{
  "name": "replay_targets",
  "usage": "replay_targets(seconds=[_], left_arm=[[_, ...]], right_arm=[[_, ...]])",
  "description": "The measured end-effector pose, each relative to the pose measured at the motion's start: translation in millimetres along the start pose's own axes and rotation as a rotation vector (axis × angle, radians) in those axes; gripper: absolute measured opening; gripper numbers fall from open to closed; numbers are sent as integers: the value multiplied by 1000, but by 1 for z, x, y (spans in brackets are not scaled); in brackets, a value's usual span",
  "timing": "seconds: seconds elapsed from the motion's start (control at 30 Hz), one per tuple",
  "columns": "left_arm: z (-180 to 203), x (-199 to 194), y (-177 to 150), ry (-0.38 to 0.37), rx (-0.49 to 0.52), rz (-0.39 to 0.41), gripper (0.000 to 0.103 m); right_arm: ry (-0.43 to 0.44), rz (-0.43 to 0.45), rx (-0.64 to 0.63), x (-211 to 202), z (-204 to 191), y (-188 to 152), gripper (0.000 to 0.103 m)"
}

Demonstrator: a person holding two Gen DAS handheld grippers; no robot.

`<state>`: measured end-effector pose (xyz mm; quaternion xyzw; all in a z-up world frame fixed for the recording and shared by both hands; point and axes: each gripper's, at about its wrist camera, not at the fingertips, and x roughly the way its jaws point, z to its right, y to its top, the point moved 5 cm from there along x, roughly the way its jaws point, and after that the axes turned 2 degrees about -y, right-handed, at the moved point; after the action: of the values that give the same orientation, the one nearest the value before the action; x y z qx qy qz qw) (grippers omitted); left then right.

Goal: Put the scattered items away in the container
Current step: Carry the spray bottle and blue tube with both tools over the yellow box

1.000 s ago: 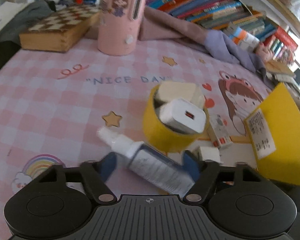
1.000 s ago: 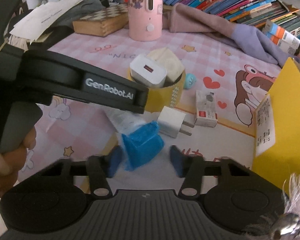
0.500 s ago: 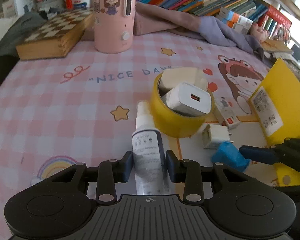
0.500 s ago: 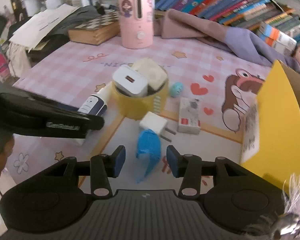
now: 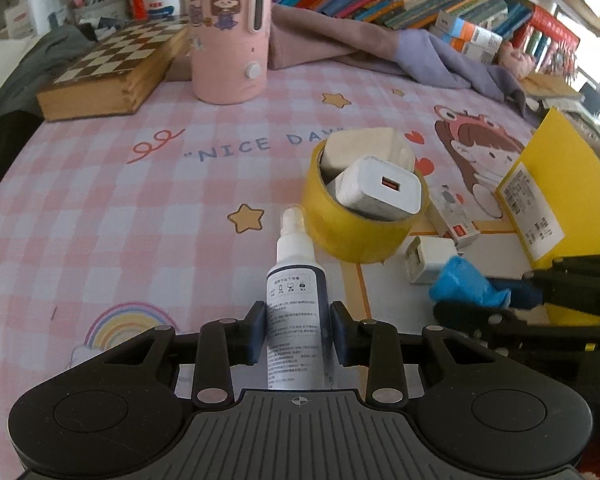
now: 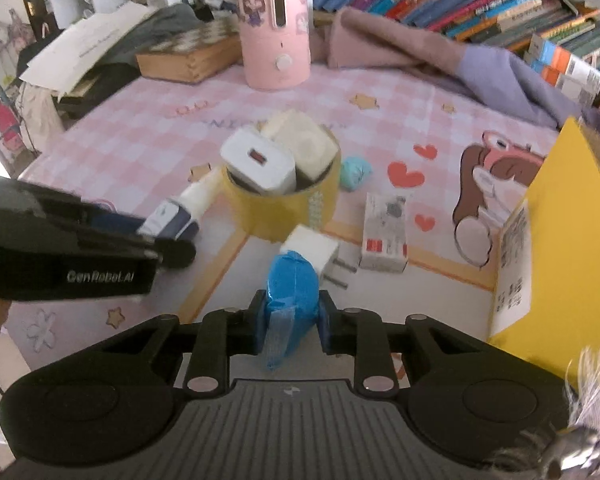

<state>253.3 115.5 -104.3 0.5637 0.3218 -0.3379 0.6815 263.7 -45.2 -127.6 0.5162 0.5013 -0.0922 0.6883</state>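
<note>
**Both picks made; the carry to the container is next**

The yellow container (image 6: 572, 216) stands open at the right edge of the pink checked table (image 5: 140, 200), well apart from the tape roll (image 5: 356, 232) stuffed with chargers. The spray bottle (image 5: 296, 312) is pinched around its body by the left tool (image 5: 298, 332), its nozzle pointing at the roll. The blue wrapped item (image 6: 292, 292) is pinched by the right tool (image 6: 290, 320), whose jaws have just been closing. A lift and a rightward carry over the container's rim are judged necessary.
</note>
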Motion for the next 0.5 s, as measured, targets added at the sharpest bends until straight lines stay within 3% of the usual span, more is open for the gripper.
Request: replay_targets(seconds=[0.5], left_arm=[[-11,-99,-10,-152,-149,162,32]], right_arm=[[21,111,77,-81,-13,-3,23]])
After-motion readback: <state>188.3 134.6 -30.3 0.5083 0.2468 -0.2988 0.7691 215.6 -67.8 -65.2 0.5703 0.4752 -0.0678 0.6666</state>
